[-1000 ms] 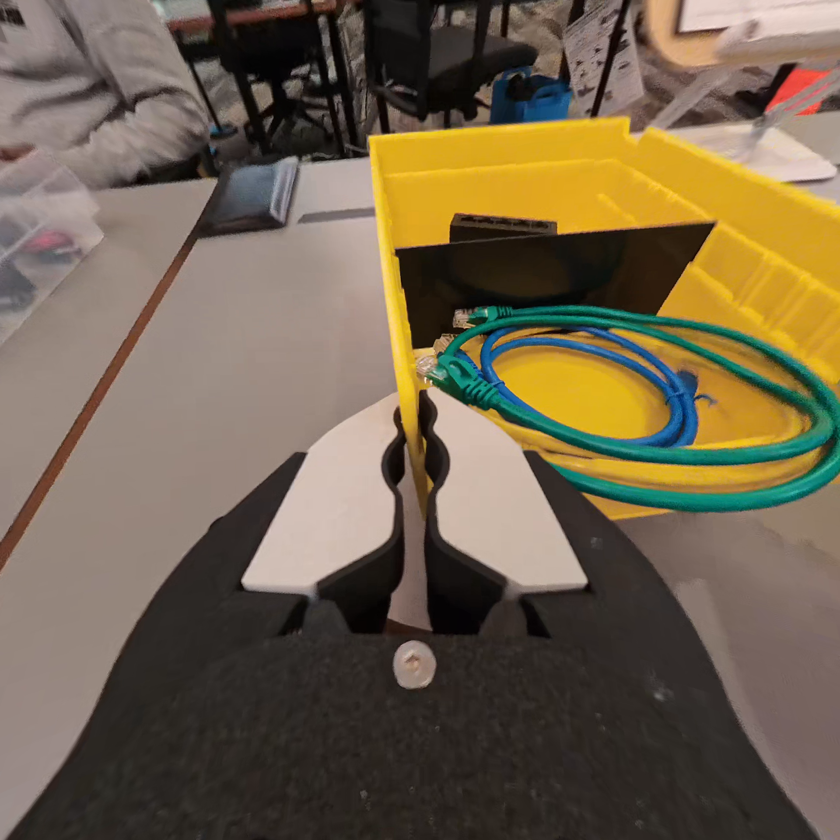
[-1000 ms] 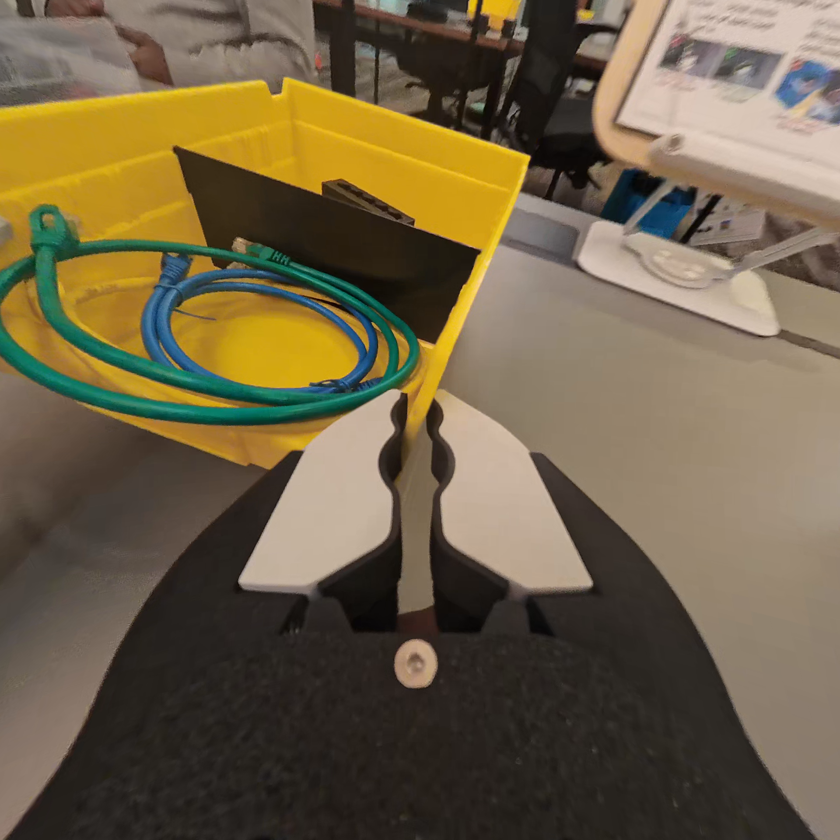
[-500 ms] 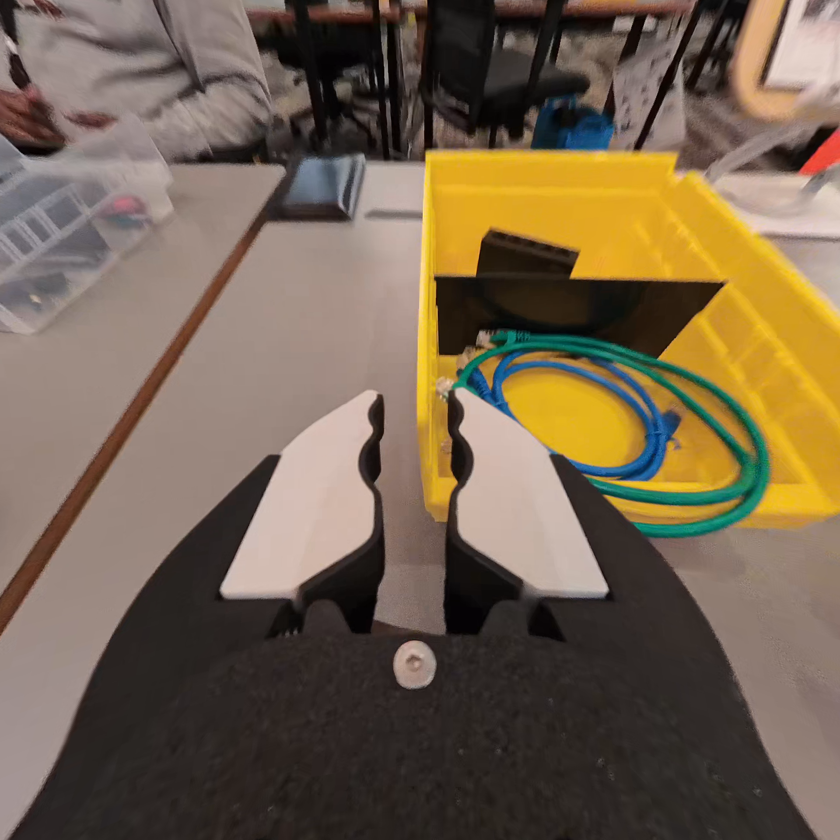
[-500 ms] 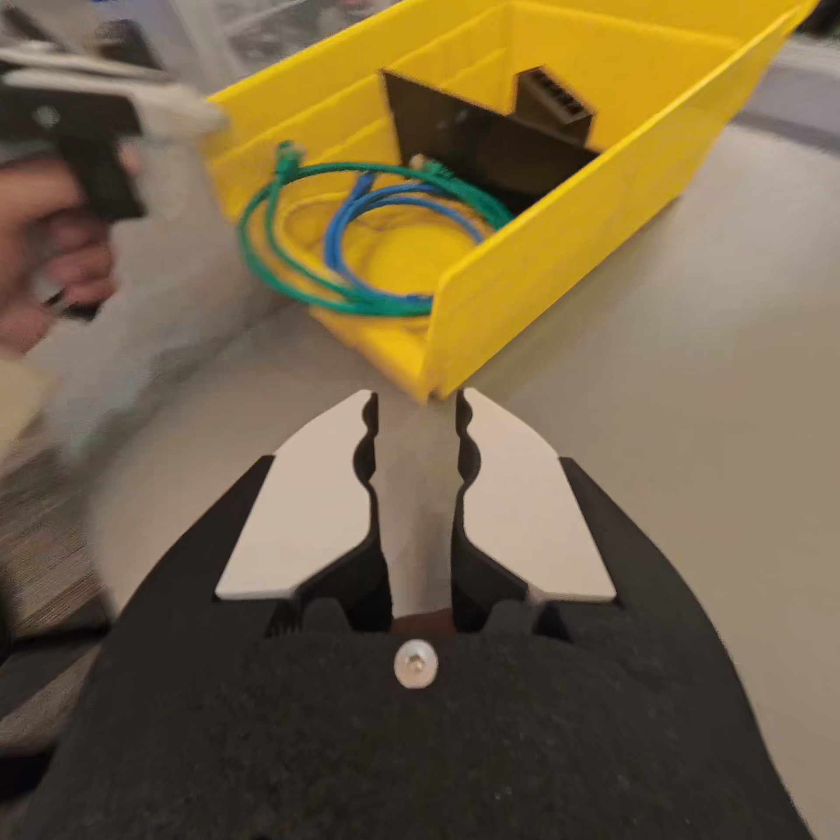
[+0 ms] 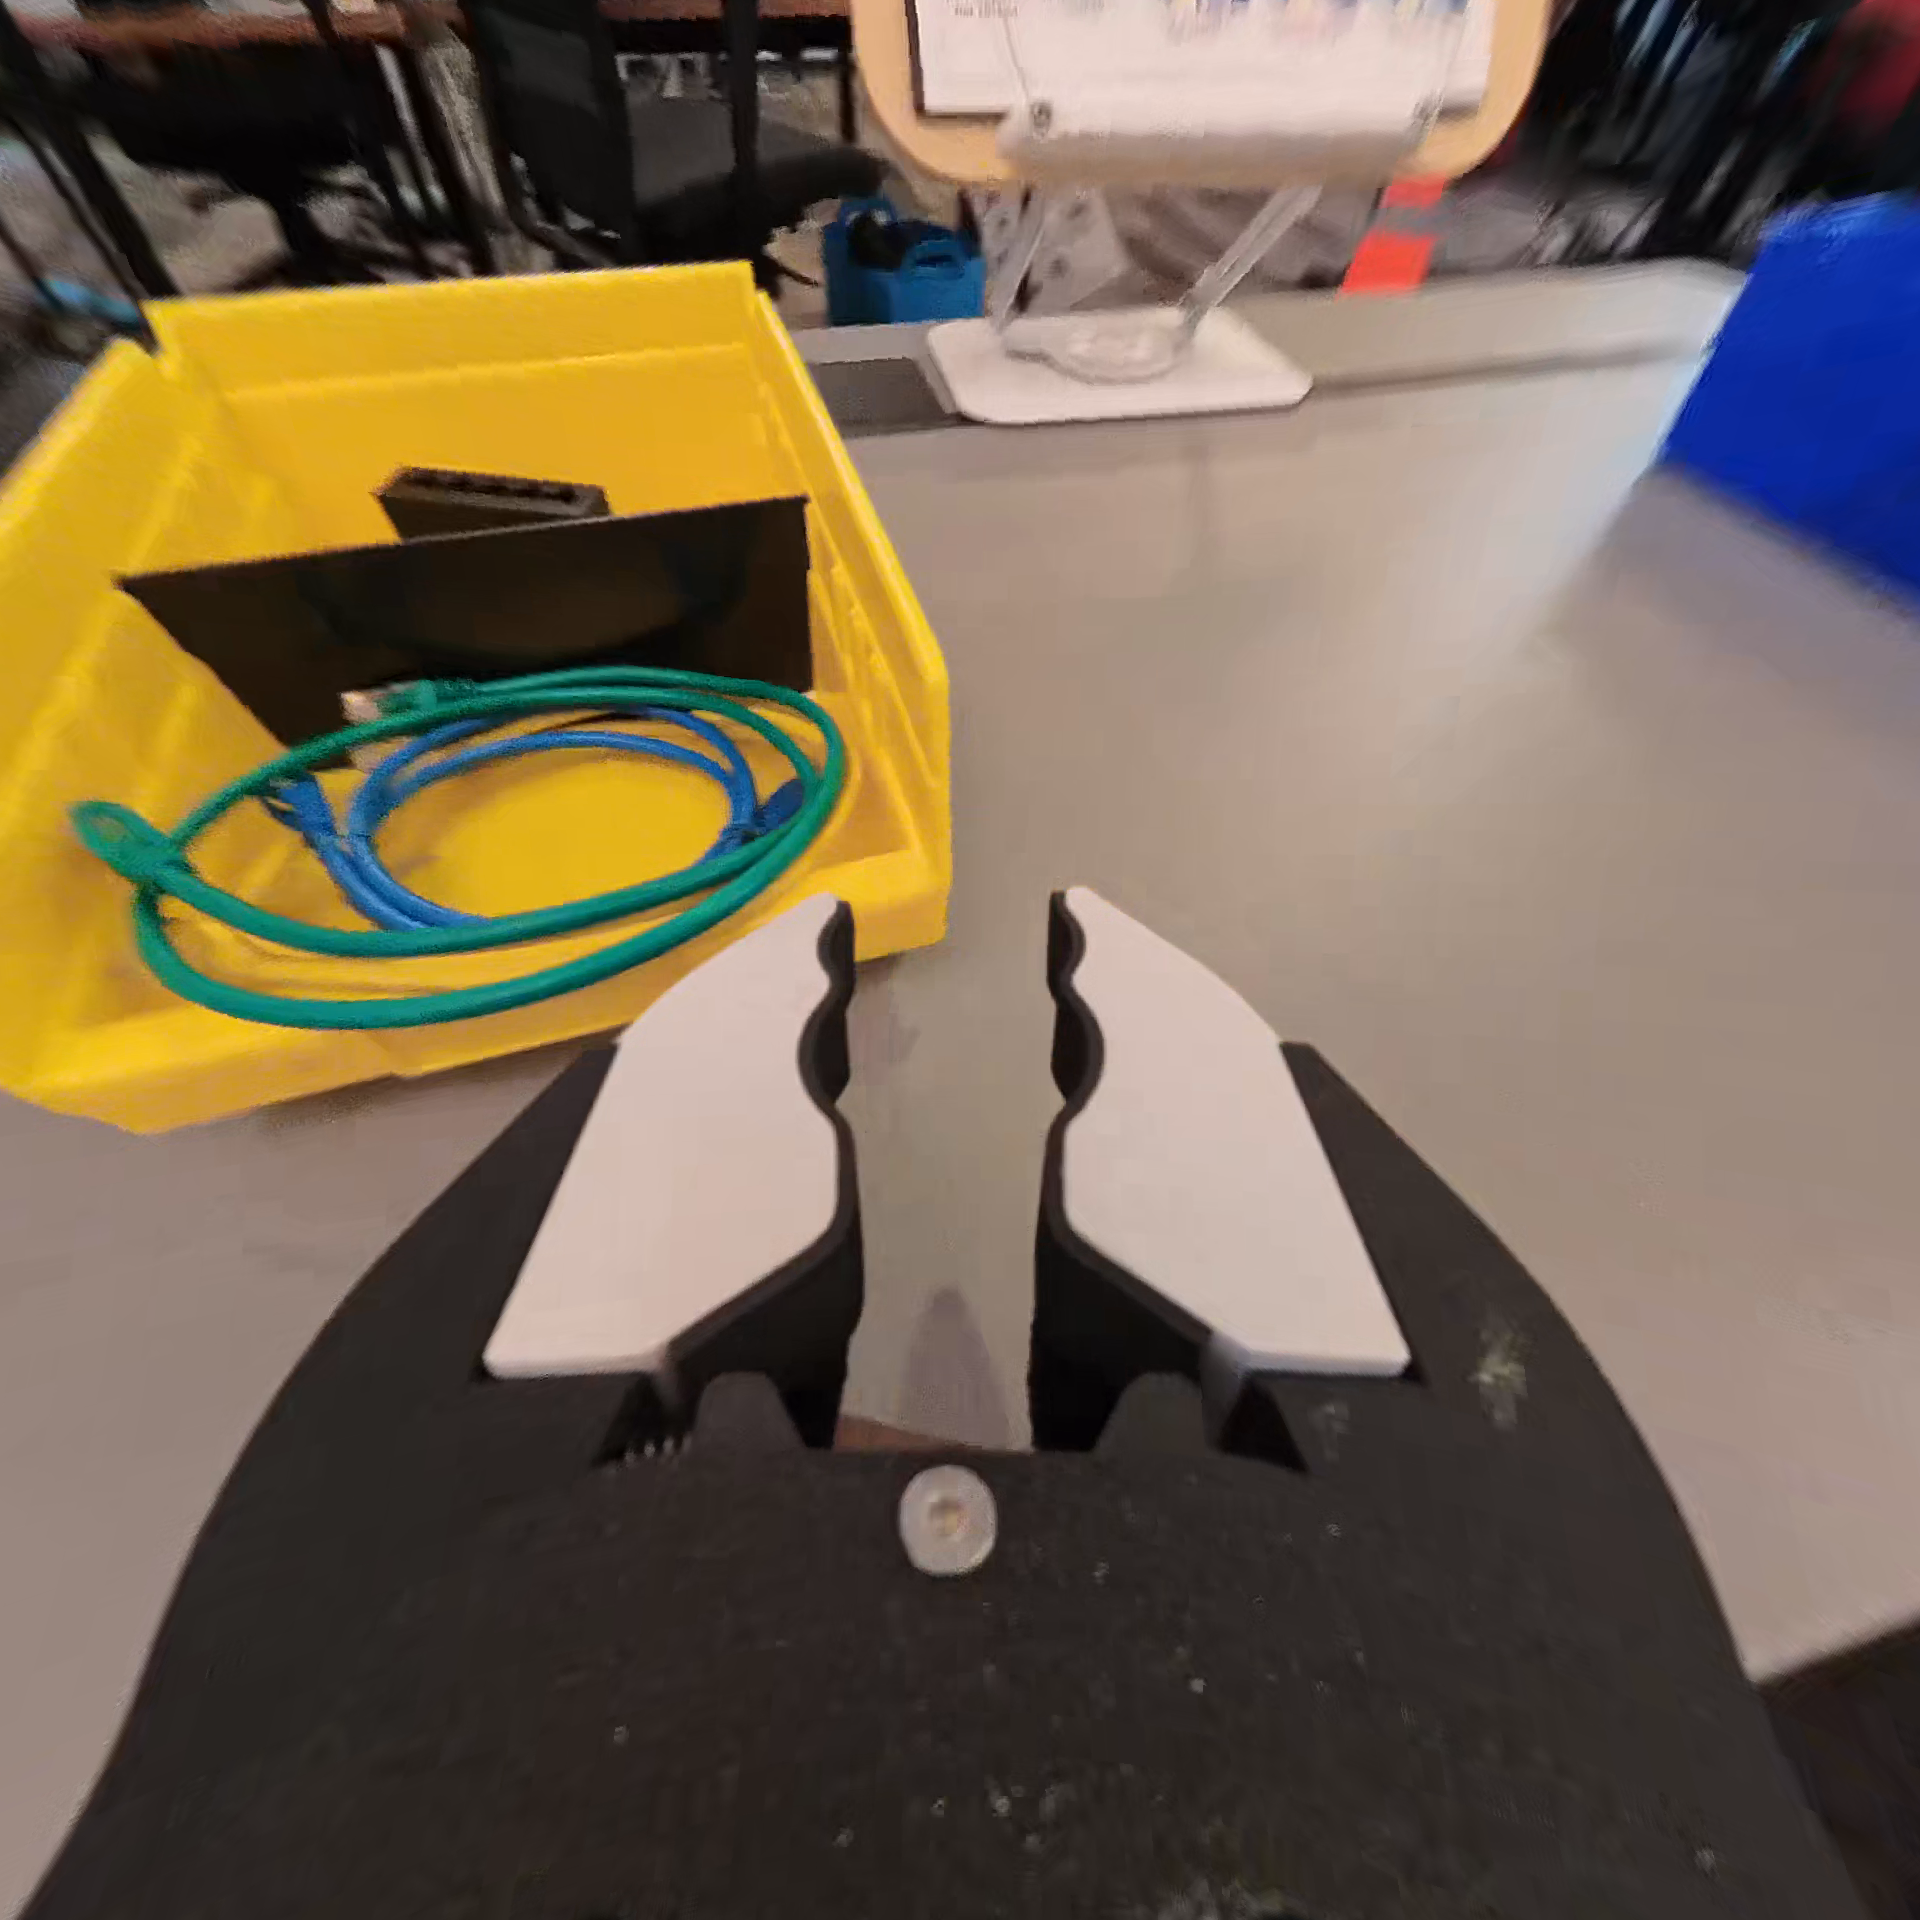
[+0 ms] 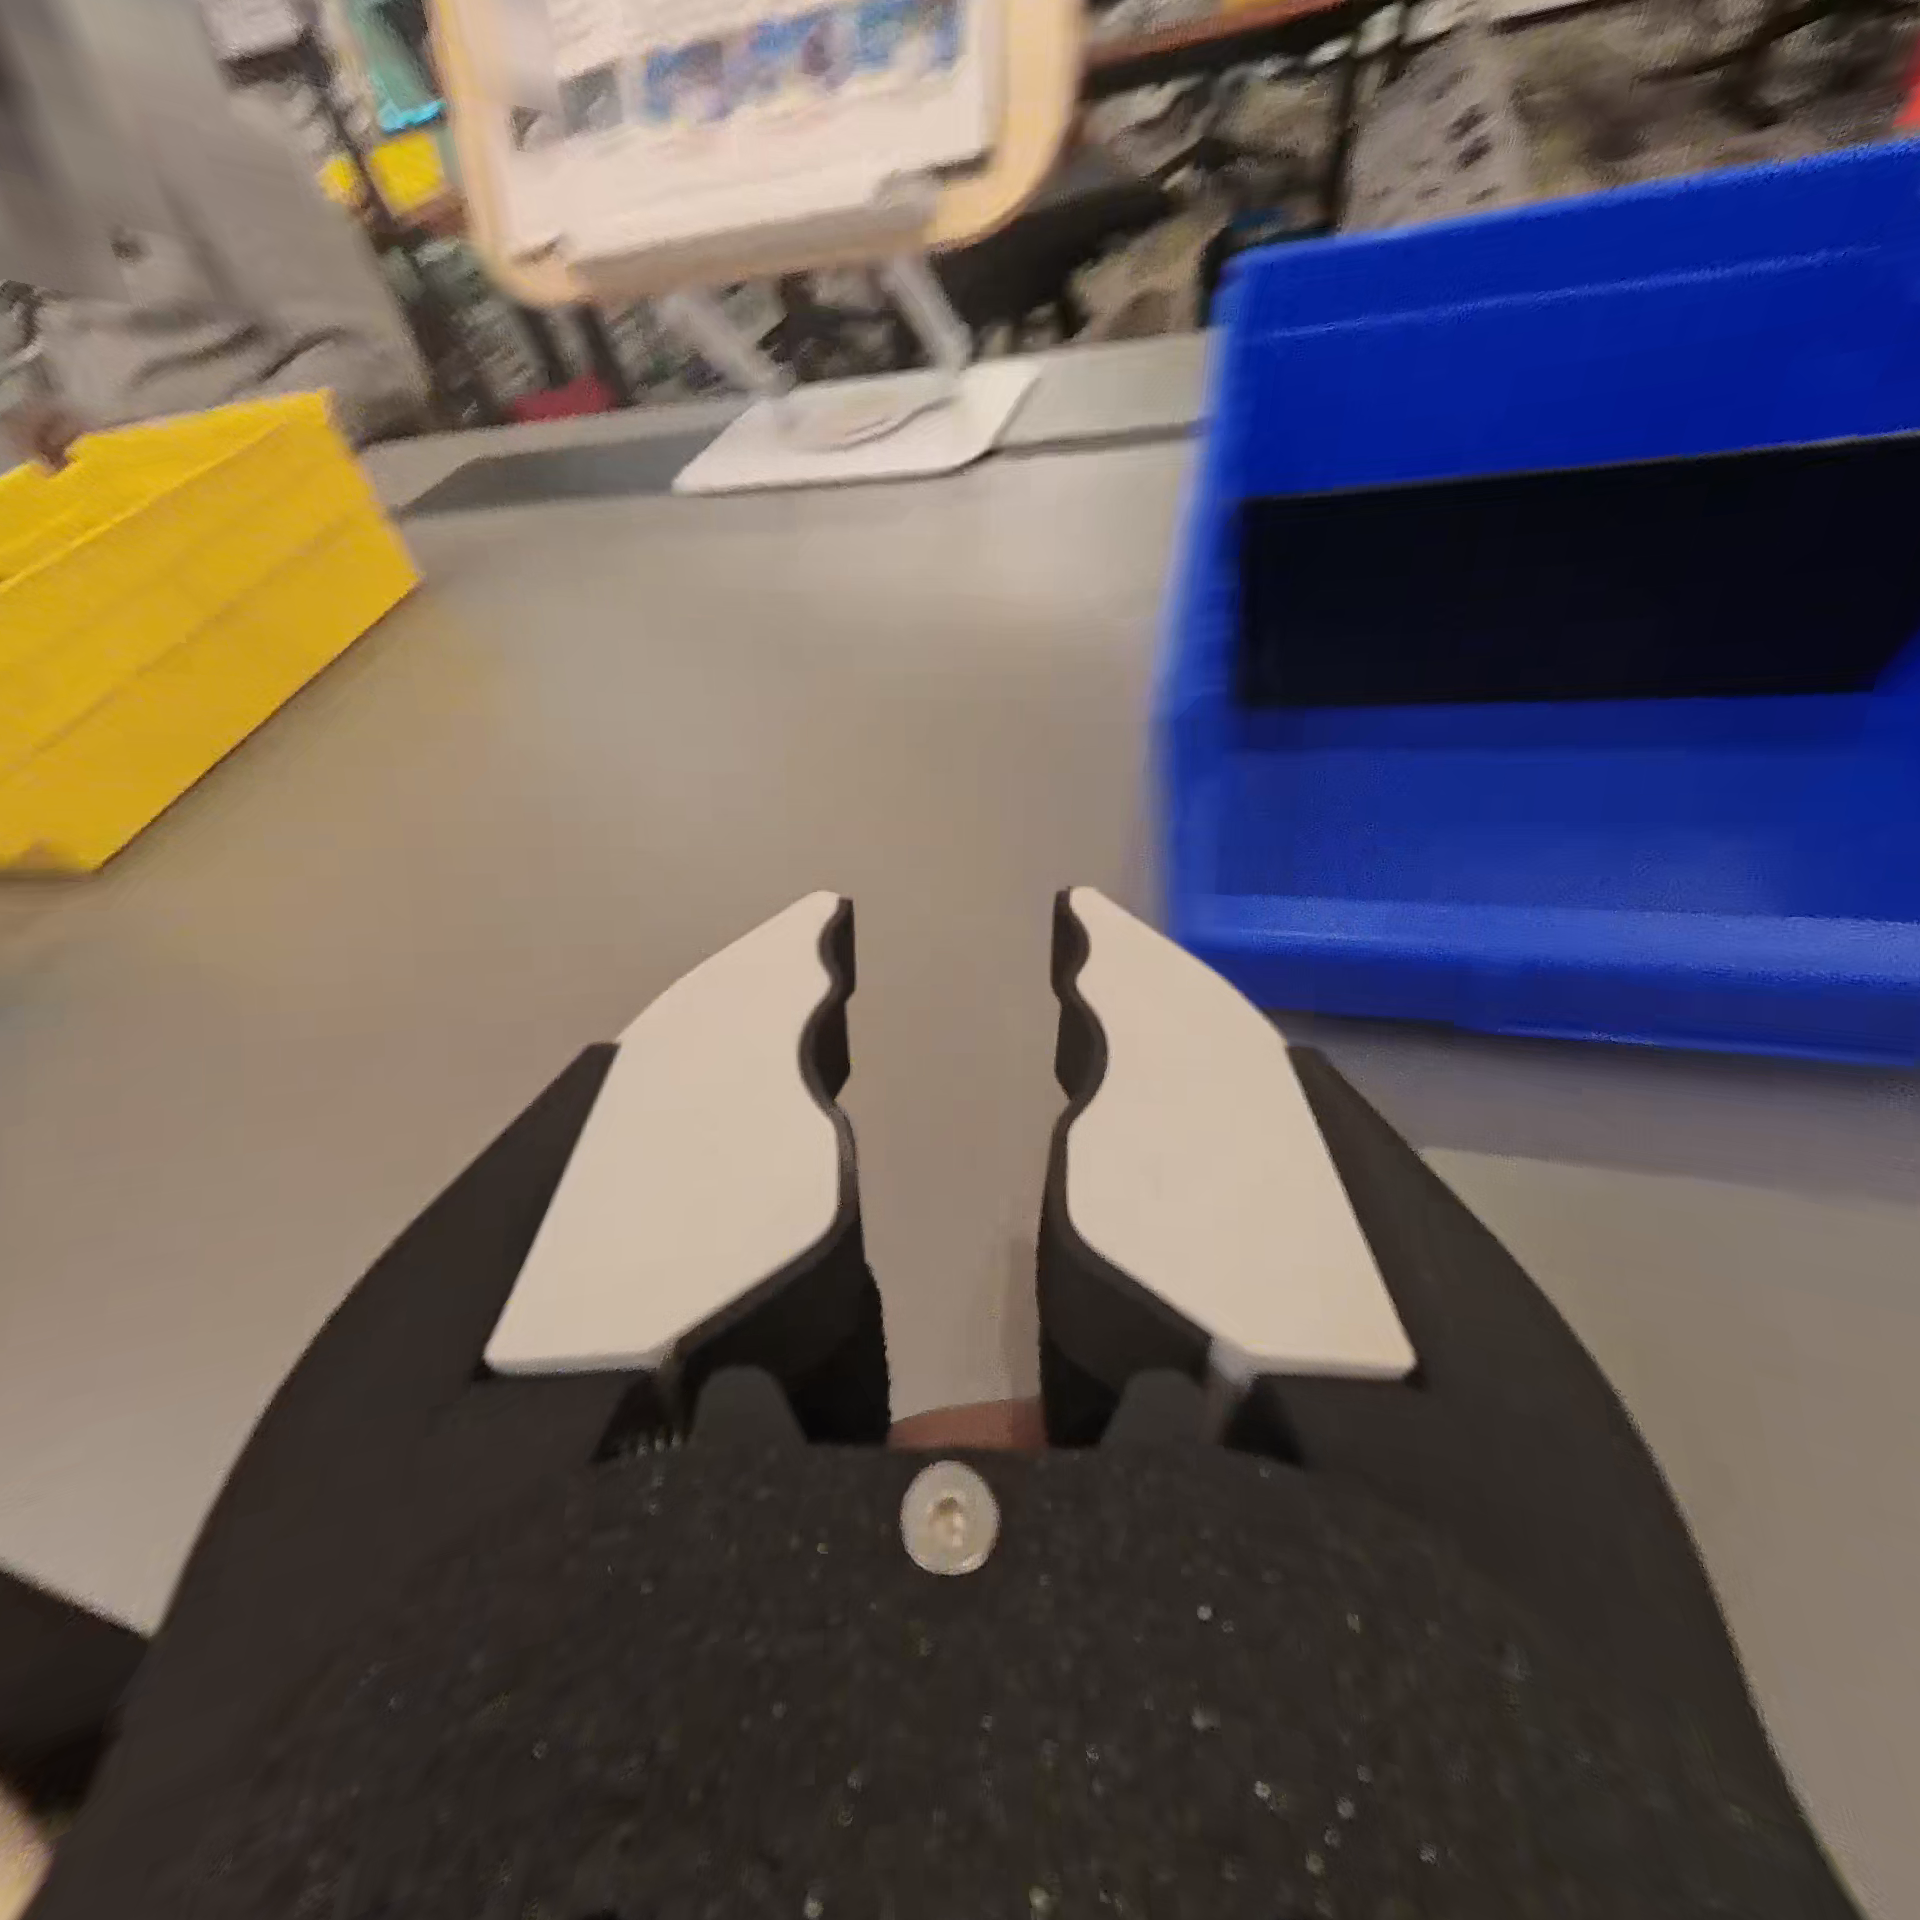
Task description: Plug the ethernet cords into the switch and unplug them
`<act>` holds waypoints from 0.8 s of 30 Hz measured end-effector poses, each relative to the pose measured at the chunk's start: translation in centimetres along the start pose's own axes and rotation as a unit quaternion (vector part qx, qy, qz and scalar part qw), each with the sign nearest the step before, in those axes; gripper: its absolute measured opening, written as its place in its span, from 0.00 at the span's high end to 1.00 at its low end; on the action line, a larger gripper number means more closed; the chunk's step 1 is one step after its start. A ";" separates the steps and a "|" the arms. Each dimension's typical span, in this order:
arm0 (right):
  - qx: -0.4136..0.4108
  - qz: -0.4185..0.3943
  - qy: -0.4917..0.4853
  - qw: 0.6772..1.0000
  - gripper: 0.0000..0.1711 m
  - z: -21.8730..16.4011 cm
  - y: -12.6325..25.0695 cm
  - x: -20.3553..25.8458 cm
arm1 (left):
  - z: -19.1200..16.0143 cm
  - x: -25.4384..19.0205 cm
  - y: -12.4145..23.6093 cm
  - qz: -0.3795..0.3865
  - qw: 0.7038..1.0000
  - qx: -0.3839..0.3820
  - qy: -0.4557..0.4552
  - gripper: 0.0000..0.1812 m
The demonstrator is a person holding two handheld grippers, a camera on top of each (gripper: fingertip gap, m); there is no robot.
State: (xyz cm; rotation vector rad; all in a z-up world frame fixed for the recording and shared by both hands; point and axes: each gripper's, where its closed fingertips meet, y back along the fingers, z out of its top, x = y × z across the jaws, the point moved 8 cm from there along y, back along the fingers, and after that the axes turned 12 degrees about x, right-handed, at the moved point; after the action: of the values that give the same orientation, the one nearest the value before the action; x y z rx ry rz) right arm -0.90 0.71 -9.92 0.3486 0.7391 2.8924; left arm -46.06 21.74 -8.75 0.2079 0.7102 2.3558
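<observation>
A yellow bin [image 5: 883, 665] stands on the grey table at the left of the left wrist view. A green ethernet cord [image 5: 499, 935] and a blue ethernet cord [image 5: 582, 743] lie coiled in its front part. A black divider [image 5: 468, 613] stands across it, and the black switch [image 5: 488, 499] sits behind the divider. My left gripper [image 5: 948, 909] is open and empty, above the table just right of the bin's front corner. My right gripper [image 6: 951, 904] is open and empty over bare table, between the yellow bin [image 6: 156, 613] and a blue bin [image 6: 1558, 727].
The blue bin with a black divider [image 6: 1558, 582] stands at the right and shows in the left wrist view [image 5: 1808, 384] too. A framed sheet on a clear stand with a white base [image 5: 1122, 364] stands at the table's back. A person in grey [image 6: 156, 208] is at the back left.
Both grippers let go of the yellow bin's front corners, opened and drew back. Both views have swung right; the right one now faces the blue bin.
</observation>
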 end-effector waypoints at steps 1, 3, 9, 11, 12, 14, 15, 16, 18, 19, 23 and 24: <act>-0.022 -0.021 -0.007 1.000 0.79 0.5 1.1 -1.6 | -0.2 0.0 -0.3 0.026 0.999 0.010 -0.027 0.81; -0.066 -0.073 -0.015 0.995 0.80 1.5 2.6 -4.1 | -0.7 0.2 -0.6 0.043 0.998 0.025 -0.039 0.81; -0.064 -0.050 0.017 0.997 0.81 1.7 2.1 -4.2 | -0.6 0.6 -0.1 -0.009 1.000 0.011 0.018 0.81; -0.053 -0.043 0.038 0.997 0.81 1.5 1.4 -3.0 | -0.8 0.7 -0.3 -0.004 1.000 0.021 0.012 0.81; -0.048 -0.042 0.055 0.996 0.82 1.4 1.2 -2.5 | -0.8 0.6 -0.5 -0.004 1.000 0.026 0.008 0.81; -0.046 -0.035 0.082 0.995 0.82 1.3 0.8 -1.5 | -0.8 0.4 -0.6 -0.007 1.000 0.028 -0.001 0.81; -0.047 -0.029 0.089 0.994 0.83 1.2 0.7 -1.1 | -0.8 0.2 -0.6 -0.005 1.000 0.028 -0.008 0.81; -0.046 -0.024 0.094 0.994 0.83 1.2 0.6 -0.7 | -0.8 0.1 -0.6 -0.001 1.000 0.027 -0.015 0.81; -0.041 -0.022 0.104 0.994 0.84 1.1 0.3 -0.3 | -0.7 -0.2 -0.5 0.006 0.999 0.023 -0.031 0.81; -0.039 -0.022 0.109 0.993 0.84 1.0 0.3 -0.1 | -0.6 -0.3 -0.5 0.007 0.999 0.019 -0.035 0.81; -0.028 -0.033 0.133 0.990 0.84 0.8 0.1 0.2 | -0.6 -0.3 -0.4 -0.002 0.999 0.014 -0.029 0.81; -0.026 -0.037 0.139 0.989 0.84 0.8 0.1 0.3 | -0.6 -0.2 -0.5 0.000 0.999 0.016 -0.027 0.81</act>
State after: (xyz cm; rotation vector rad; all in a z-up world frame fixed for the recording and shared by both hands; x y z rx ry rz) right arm -0.94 1.07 -9.17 -0.0903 0.6945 2.9160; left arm -45.80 21.62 -9.50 0.2859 0.7229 2.3307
